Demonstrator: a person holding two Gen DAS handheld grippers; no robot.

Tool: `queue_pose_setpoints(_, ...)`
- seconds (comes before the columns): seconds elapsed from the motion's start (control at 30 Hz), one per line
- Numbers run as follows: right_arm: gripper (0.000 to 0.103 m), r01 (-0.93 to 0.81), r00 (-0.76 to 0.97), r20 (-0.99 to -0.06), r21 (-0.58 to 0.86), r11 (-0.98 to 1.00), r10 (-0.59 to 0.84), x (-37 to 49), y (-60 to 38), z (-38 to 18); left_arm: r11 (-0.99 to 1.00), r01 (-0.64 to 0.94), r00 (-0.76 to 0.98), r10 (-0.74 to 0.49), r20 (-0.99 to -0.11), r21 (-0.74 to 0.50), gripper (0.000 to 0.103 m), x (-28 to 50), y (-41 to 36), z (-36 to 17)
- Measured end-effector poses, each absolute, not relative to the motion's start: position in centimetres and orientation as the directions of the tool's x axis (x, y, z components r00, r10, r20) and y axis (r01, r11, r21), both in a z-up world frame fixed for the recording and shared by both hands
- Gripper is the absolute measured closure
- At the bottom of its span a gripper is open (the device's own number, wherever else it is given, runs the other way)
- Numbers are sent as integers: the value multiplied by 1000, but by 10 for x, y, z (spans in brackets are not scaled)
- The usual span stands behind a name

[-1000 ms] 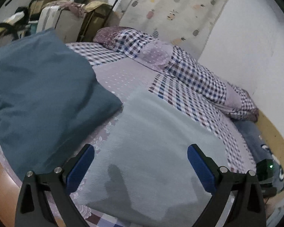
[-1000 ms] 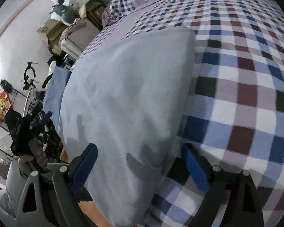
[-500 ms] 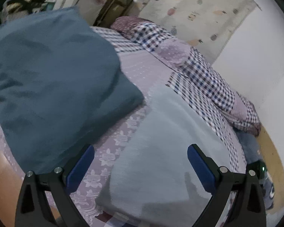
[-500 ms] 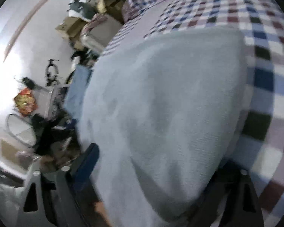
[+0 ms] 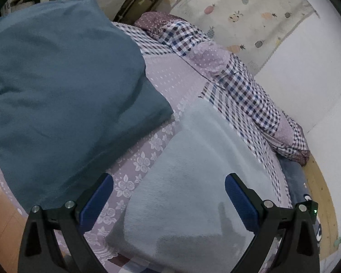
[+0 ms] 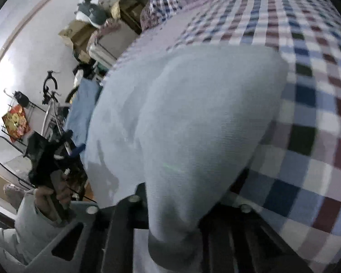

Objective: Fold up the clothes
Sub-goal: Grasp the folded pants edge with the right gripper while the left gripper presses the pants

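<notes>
Looking at where everything is sitting right now: the pale grey garment [image 5: 193, 182] is lying flat on the bed [image 5: 170, 77], near the bed's front edge, with its long axis running away from both grippers toward the checked quilt [image 5: 245, 91] by the wall. A folded teal garment [image 5: 56, 95] is lying just beside it on the left, apart from it, with a strip of flowery sheet showing between them.

The near edge is the bit that matters here. The right gripper [image 6: 184, 216] is right on the near right corner, and the cloth is bunching up and running down between its jaws. Those jaws are closing at this moment with the fabric squeezed between them, so I'm reading that as a grip on the corner.

The left gripper [image 5: 169, 195] is hovering over the near left part of the same edge, pointing down at it, jaws spread wide with blue pads [image 5: 95, 202] on show and nothing between them but air. One pad is sitting over the sheet, the other over the grey cloth, so it's straddling the left edge without touching, as far as I can tell. In the right wrist view you can see a hand [image 6: 50, 193] holding it out to the left.

My guess is the left one needs to drop and pinch its corner before anything gets lifted.
</notes>
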State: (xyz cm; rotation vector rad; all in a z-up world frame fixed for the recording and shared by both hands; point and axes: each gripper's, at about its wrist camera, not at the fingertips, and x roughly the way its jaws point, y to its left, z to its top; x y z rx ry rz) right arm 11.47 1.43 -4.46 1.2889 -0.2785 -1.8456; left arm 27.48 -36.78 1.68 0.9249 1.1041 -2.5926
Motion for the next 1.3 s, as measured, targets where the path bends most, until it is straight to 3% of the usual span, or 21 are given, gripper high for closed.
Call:
queue_pose_setpoints(0.3,95,465,-198,-616,625,-627,-762,100,83,-21,-711,306,-806,161,-570,-633,3,268,-375,21)
queue_pose_setpoints(0.5,95,432,-143,-634,651,-624,-760,88,88,-39,-636,242,-761,344,-550,-732,3,247,-384,0)
queue_pose_setpoints(0.63,93,432,-134,-638,651,-624,-758,88,95,-42,-634,227,-697,424,-578,-740,3,229,-380,-15)
queue_pose_setpoints(0.8,92,431,-133,-647,644,-631,-751,88,96,-45,-599,168,-631,546,-552,-783,3,206,-376,-29)
queue_pose_setpoints(1.3,89,433,-116,-644,652,-622,-756,89,94,-51,-619,-45,-450,713,-537,-784,2,142,-348,-29)
